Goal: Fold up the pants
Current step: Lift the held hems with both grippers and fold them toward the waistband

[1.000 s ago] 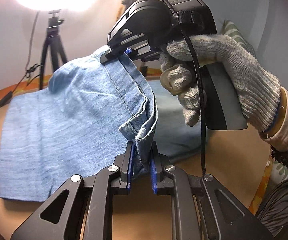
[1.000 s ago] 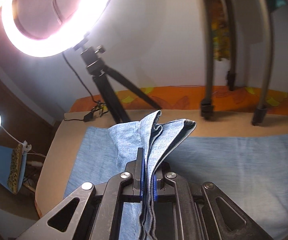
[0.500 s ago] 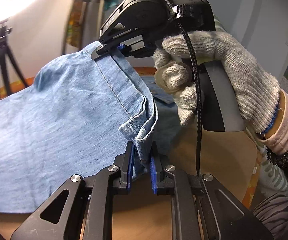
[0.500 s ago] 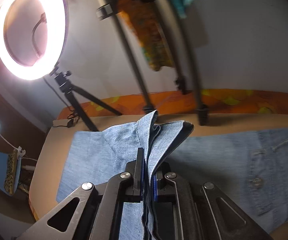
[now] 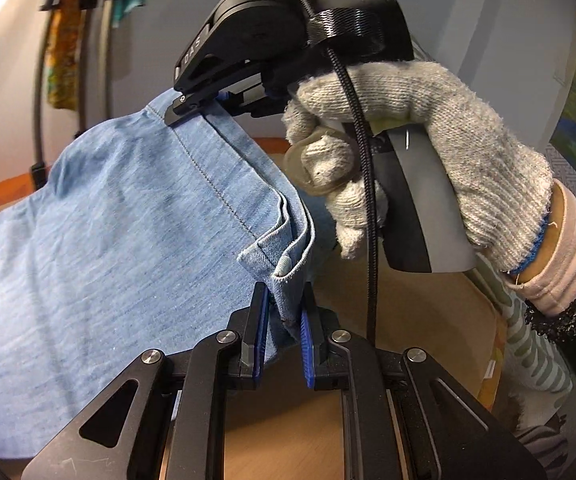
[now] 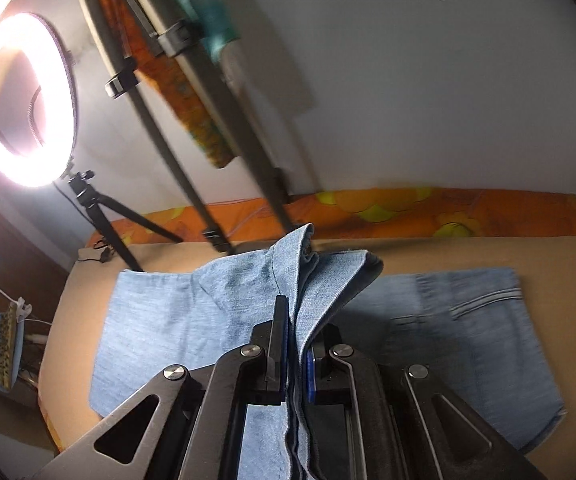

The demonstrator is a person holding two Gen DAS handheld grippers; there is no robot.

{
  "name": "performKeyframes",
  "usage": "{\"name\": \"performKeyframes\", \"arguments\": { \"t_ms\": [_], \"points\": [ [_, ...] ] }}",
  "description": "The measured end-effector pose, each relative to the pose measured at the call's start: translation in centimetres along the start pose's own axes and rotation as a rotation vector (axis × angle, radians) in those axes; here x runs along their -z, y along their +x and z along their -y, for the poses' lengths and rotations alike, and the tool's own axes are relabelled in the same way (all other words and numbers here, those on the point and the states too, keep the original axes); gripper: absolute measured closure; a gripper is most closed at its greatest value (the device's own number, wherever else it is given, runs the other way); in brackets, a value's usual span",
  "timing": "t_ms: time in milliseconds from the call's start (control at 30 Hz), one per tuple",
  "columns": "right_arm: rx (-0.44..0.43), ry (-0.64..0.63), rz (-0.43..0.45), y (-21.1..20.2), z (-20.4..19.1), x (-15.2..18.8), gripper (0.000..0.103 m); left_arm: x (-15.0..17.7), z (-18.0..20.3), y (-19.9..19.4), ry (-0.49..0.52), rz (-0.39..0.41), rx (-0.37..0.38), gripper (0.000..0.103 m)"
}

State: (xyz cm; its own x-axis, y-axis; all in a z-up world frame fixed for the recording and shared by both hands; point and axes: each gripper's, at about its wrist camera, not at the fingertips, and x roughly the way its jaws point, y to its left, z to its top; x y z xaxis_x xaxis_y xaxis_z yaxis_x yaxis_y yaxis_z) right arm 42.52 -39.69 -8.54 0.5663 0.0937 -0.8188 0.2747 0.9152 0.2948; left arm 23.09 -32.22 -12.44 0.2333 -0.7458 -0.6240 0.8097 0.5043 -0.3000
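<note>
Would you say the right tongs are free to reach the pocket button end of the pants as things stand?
Probably not: the right tongs are shut on the hem of the pants, so they would have to let go first. Nothing else lies over the waist end.

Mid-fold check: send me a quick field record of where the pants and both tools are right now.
garment: light blue denim pants, partly flat on the tan tabletop
lifted part: hem edge raised off the table, held between the two tools
left tool: shut on the bunched hem corner
right tool: shut on the hem; in the left wrist view it grips the far end of that edge
right hand: grey knit glove around the tool handle
waist end: pocket stitching lies flat at the right in the right wrist view
background: lit ring light on a tripod
</note>
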Motion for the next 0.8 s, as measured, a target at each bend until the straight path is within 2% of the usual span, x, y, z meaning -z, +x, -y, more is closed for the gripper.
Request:
{"name": "performKeyframes", "arguments": {
  "t_ms": [200, 333, 733, 767, 800],
  "points": [
    [0.026, 0.016, -0.011, -0.2, 3.4, -0.3, 0.099, -1.2, 0.8, 1.8, 0.019, -0.016, 0.026, 0.09],
    [0.034, 0.041, -0.019, 0.0, 5.7, -0.1, 0.099, -1.8, -0.2, 2.1, 0.029, -0.026, 0.036, 0.09],
    [0.06, 0.054, -0.023, 1.2, 9.6, -0.9, 0.099, -2.9, 0.3, 5.3, 0.04, -0.045, 0.043, 0.09],
    [0.048, 0.06, -0.029, 1.5, 10.1, -0.9, 0.099, -2.9, 0.2, 5.5, 0.04, -0.05, 0.039, 0.09],
    [0.042, 0.063, -0.031, 1.7, 10.4, -0.9, 0.094, -3.4, 0.1, 6.3, 0.039, -0.059, 0.035, 0.09]
  ]
}}
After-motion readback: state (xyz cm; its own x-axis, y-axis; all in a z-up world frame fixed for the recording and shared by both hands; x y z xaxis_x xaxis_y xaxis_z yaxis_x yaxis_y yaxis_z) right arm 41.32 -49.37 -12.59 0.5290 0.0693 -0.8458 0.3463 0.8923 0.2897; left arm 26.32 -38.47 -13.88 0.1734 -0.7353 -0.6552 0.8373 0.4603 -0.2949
